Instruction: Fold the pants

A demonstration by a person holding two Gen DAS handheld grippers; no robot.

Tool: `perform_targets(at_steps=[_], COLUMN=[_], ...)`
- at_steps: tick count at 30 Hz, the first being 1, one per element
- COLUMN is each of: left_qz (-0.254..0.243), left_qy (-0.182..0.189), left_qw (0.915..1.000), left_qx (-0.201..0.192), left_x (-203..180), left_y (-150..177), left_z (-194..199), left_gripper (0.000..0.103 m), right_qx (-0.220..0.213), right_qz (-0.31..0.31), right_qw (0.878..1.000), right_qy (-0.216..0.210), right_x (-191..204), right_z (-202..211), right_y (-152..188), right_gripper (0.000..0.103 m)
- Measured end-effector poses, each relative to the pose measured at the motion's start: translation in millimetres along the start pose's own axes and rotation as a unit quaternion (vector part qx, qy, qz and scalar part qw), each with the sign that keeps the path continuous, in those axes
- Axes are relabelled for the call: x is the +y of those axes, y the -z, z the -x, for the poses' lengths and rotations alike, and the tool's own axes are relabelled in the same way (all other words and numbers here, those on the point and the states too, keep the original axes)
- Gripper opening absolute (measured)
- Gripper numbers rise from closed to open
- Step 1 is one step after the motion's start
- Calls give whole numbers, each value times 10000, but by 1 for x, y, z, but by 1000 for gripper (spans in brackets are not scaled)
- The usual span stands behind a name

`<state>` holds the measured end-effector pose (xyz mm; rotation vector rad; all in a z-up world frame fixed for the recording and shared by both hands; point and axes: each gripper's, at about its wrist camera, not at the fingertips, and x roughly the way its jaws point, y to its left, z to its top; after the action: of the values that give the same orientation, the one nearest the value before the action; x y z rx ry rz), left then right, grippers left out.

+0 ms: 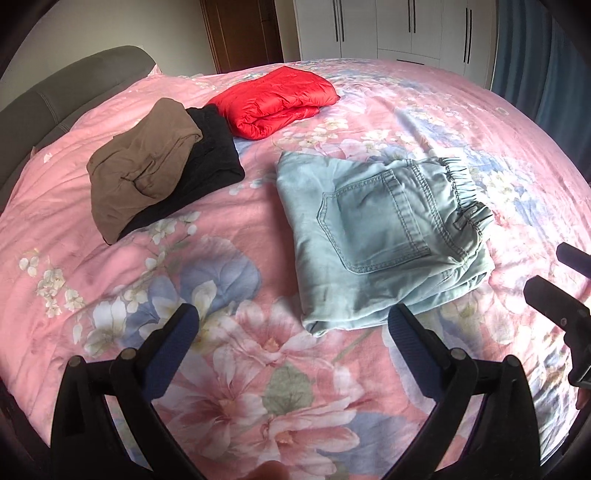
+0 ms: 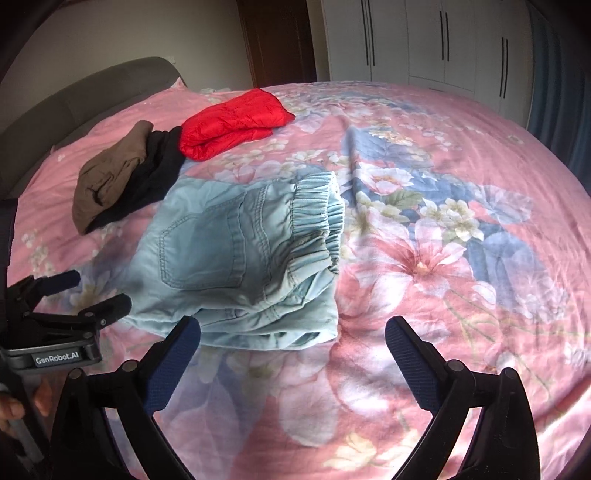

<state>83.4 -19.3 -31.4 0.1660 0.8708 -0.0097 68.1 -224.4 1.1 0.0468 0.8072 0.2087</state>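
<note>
Folded pants (image 1: 373,240) on the bed (image 1: 221,369), both jaws apart, empty

A careless brush from my left gripper (image 1: 291,336) or right gripper (image 2: 291,339) could undo the folds

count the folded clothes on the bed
4: light blue pants nearest the grippers, brown garment lying on a black one at left, red jacket behind them. More could be hidden under the pile.

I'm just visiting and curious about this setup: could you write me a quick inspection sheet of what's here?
Surface: bed with pink floral cover.
Job's things: light blue pants, folded, back pocket up.
Clutter: brown garment on black garment; red jacket, folded.
Grippers: left gripper and right gripper open, both empty.
Cables: nothing seen.
Surroundings: grey headboard, white wardrobe, wooden door, blue curtain.
</note>
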Motion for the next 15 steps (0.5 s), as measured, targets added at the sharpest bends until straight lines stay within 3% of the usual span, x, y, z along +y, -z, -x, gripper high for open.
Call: perform_targets(at_steps=[8, 15], left_qz=[180, 295], left_qy=[126, 61], left_qw=[9986, 9967], left_qx=[-490, -754], left_x=[5, 10], left_y=[7, 13], left_z=[69, 101], left_gripper=[102, 102], right_qx=[-438, -791], right_qz=[293, 533], right_qw=[9985, 9951], right_qy=[-169, -251], right_x=[17, 32], right_z=[60, 98], right_y=[-1, -2], right_gripper=[100, 100])
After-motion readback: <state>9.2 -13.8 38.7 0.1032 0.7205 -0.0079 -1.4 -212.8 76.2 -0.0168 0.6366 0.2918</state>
